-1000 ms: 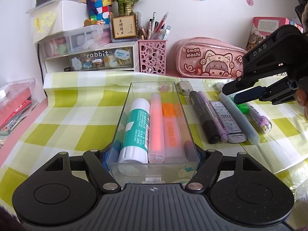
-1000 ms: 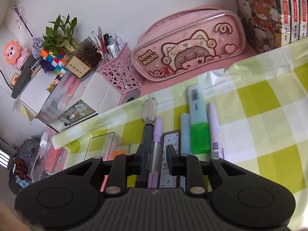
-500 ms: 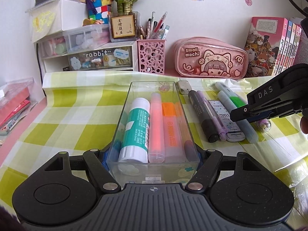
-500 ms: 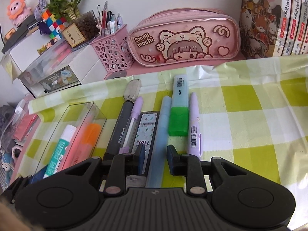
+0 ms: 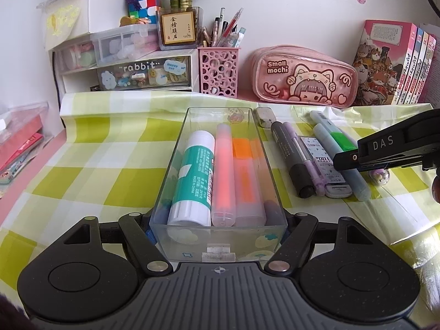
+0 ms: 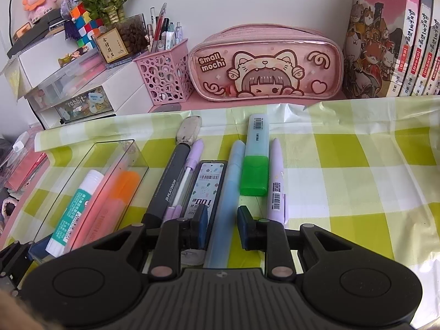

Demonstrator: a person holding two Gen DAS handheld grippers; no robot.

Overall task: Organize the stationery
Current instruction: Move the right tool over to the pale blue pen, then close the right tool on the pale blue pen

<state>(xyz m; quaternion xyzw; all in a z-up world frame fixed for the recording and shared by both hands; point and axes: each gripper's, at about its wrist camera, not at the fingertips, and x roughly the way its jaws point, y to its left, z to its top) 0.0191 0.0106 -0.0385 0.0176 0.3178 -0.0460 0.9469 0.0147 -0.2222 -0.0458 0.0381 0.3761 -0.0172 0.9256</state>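
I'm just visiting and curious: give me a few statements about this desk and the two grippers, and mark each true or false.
1. The left gripper grips the clear box. True.
2. The glue stick lies on the cloth. False: it lies in the clear box.
3. The right gripper straddles the blue pen. True.
4. The green cap sits on a purple pen. False: it is on a pale blue highlighter.
5. The pencil case is open. False: it looks closed.

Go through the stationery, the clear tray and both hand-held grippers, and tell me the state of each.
Clear tray: clamped by left hand-held gripper.
Glue stick: lying in tray.
Light blue pen: on cloth, between right hand-held gripper's closing jaws, not yet pinched.
Green highlighter: capped, on cloth.
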